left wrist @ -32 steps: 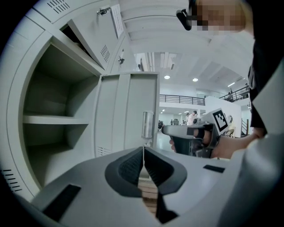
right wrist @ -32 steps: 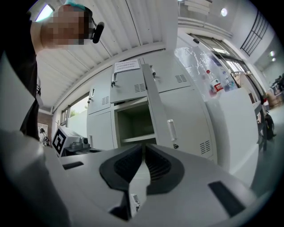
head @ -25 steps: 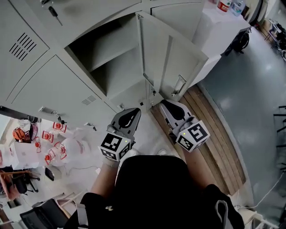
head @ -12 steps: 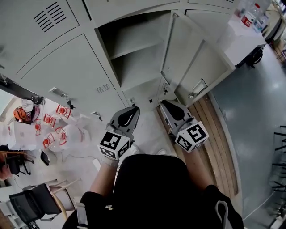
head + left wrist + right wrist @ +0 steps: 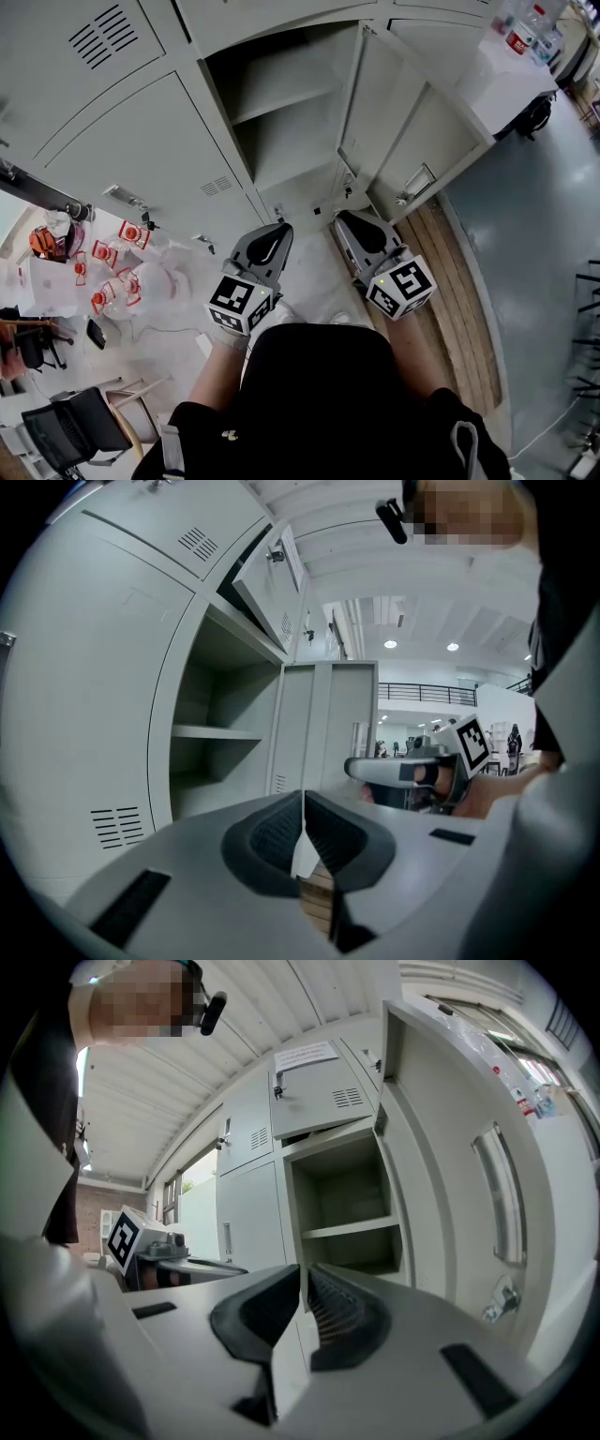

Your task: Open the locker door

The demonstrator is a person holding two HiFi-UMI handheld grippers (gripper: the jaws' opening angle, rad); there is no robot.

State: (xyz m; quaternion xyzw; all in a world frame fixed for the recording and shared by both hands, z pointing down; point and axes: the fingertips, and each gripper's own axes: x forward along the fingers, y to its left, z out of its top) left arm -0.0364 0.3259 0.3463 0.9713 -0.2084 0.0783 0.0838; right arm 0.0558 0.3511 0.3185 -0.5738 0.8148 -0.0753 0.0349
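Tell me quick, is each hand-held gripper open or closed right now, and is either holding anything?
Left hand-held gripper: closed, jaws together, holding nothing.
Right hand-held gripper: closed, jaws together, holding nothing.

Bottles (image 5: 518, 39) partly beyond top edge.

The floor (image 5: 534, 234) is grey and glossy on the right. A strip of wooden boards (image 5: 459, 300) runs along the foot of the lockers (image 5: 141, 141). On the paler floor to the left, clear plastic bags (image 5: 155, 281) of red-marked packets lie heaped near a chair (image 5: 80, 427). One shelf (image 5: 281, 98) crosses the open compartment. Bottles (image 5: 521, 37) stand on a white surface (image 5: 492, 89) at the far right.
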